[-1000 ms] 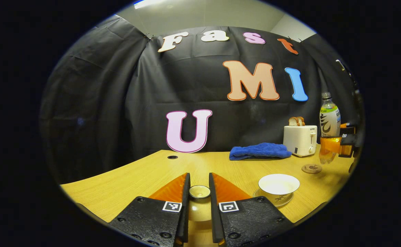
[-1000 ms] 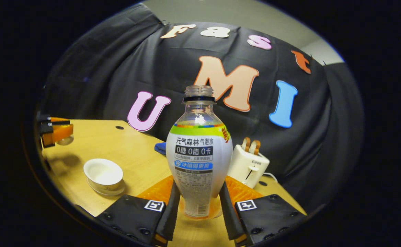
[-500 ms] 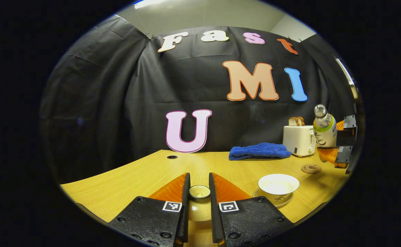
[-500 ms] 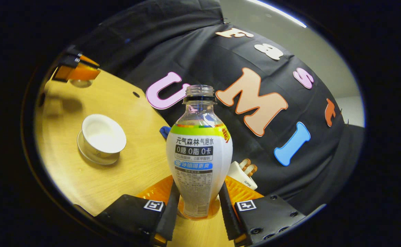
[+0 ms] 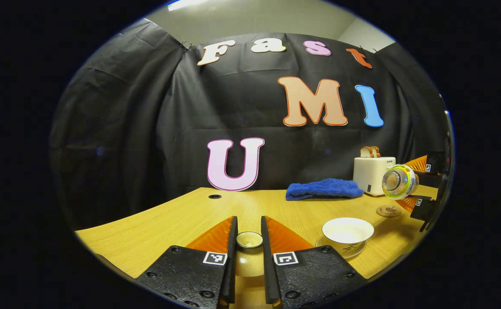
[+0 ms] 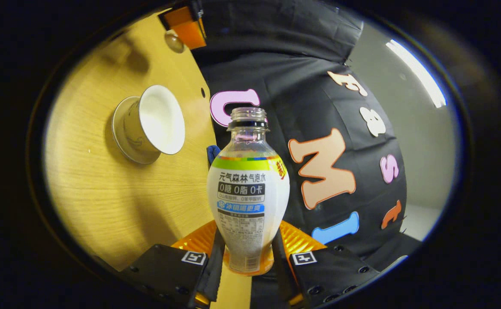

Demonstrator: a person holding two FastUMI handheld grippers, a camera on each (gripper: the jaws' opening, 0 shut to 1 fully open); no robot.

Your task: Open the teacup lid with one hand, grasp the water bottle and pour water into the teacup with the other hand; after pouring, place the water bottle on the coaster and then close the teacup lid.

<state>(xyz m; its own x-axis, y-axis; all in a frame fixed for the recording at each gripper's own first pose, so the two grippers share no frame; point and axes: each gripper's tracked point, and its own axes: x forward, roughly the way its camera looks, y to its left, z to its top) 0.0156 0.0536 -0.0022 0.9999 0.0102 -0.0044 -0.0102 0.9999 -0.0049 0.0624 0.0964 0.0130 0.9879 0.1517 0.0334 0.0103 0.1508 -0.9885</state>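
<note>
My left gripper point(image 5: 249, 234) is shut on the knob of the teacup lid point(image 5: 249, 257), held just above the wooden table point(image 5: 182, 219). To its right the white teacup point(image 5: 347, 230) stands uncovered on its saucer. The capless water bottle point(image 5: 398, 182) lies tipped on its side in the air, right of and above the cup, its mouth facing this camera, held in my right gripper point(image 5: 414, 183). In the right gripper view my right gripper point(image 6: 248, 242) is shut on the bottle point(image 6: 248, 193). The teacup point(image 6: 156, 122) is at the upper left, and the left gripper point(image 6: 186, 25) with the lid point(image 6: 173, 40) is at the top.
A round coaster point(image 5: 389, 210) lies on the table behind the teacup, under the tipped bottle. A white toaster point(image 5: 372, 174) with bread and a folded blue cloth point(image 5: 324, 189) sit at the back by the booth wall. A small hole point(image 5: 215, 196) marks the table's far left.
My right gripper has rolled the bottle from upright to lying on its side and lowered it toward the teacup. My left gripper and the lid have stayed still.
</note>
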